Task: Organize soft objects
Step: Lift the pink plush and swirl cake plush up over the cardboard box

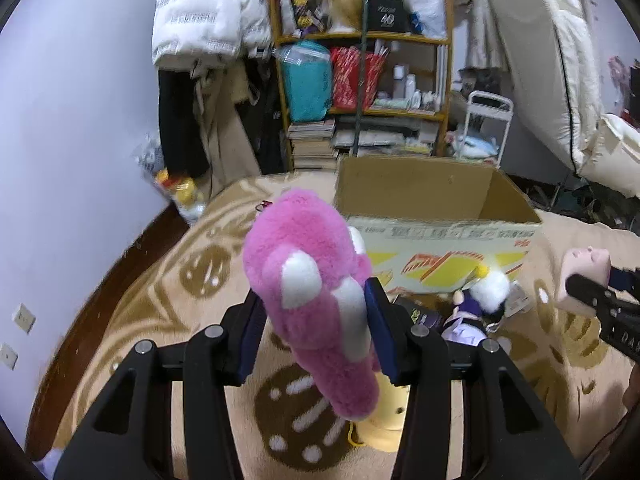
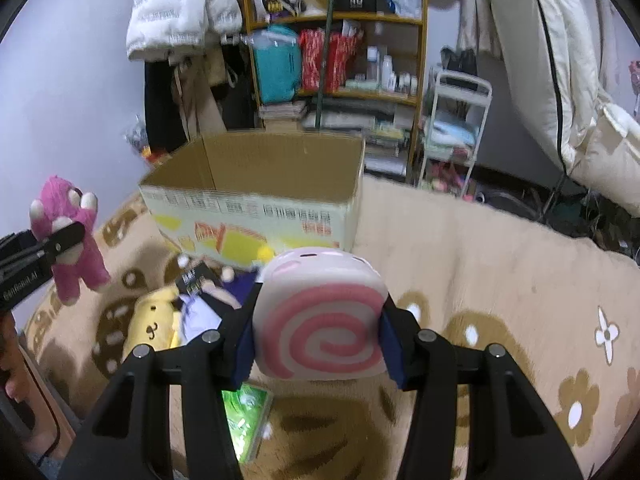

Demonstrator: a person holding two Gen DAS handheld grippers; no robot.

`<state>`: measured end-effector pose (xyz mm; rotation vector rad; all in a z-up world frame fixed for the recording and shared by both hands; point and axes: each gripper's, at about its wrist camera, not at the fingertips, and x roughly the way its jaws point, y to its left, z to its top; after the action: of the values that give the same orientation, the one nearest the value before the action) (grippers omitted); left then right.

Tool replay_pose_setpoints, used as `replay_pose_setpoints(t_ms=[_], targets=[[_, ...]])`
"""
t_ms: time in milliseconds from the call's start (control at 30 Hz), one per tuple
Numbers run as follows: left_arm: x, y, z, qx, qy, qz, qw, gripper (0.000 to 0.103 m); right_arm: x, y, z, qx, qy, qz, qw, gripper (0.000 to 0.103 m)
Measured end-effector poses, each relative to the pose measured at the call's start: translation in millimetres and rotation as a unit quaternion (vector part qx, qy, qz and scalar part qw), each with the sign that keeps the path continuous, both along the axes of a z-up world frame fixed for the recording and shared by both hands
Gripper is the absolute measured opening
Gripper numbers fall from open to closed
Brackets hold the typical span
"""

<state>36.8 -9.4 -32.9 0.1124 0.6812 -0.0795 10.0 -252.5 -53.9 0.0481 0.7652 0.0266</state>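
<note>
Right now your left claw [image 1: 316,312] is clenched on one pink plush bear [image 1: 312,280], centre frame, held up before the one open cardboard box [image 1: 436,216]. Your right claw [image 2: 320,332] grips one pink-swirl roll cushion [image 2: 320,316] below that box. A black box on the top shelf [image 1: 364,36] reads "40". One yellow plush [image 2: 152,320] lies on the blanket [image 2: 500,264].

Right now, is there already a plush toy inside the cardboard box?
No: in the right wrist view, the visible inside of the cardboard box shows only bare walls, while the pink plush bear hangs in the left gripper.
</note>
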Motion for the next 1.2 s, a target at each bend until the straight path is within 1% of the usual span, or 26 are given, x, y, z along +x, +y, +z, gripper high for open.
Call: replay_pose_setpoints(t_ms=[133,267,433,533,633,733,833,967,1067,1200], targets=[[-9,-8,17,0.005,-0.038,-0.014,0.9991,0.046,-5,0,14,-0.003,-0.035,-0.002,0.999,0.055],[-13,-12,40,-0.004,-0.083,-0.026,0.9962,0.046,-4,2,33,0.001,-0.070,0.004,0.998,0.055],[-10,-8,67,-0.021,-0.130,-0.021,0.9910,0.046,10,9,53,-0.003,-0.100,0.021,0.995,0.055],[-3,-4,82,-0.031,-0.148,-0.020,0.9884,0.046,24,15,65,-0.009,-0.118,0.030,0.993,0.055],[10,-1,95,-0.042,-0.158,-0.026,0.9863,0.047,41,17,74,0.002,-0.133,0.032,0.991,0.055],[25,-3,106,-0.033,-0.173,-0.033,0.9838,0.047,61,20,82,0.012,-0.145,0.039,0.989,0.055],[45,-8,113,-0.032,-0.178,-0.043,0.9825,0.047,80,22,86,0.016,-0.154,0.041,0.987,0.055],[72,-15,109,-0.033,-0.170,-0.045,0.9838,0.047,101,21,80,0.025,-0.156,0.039,0.987,0.055],[91,-21,97,-0.038,-0.156,-0.048,0.9859,0.047,114,19,69,0.037,-0.147,0.039,0.988,0.055],[106,-31,74,-0.042,-0.135,-0.054,0.9885,0.047,127,18,48,0.040,-0.128,0.044,0.990,0.055]])
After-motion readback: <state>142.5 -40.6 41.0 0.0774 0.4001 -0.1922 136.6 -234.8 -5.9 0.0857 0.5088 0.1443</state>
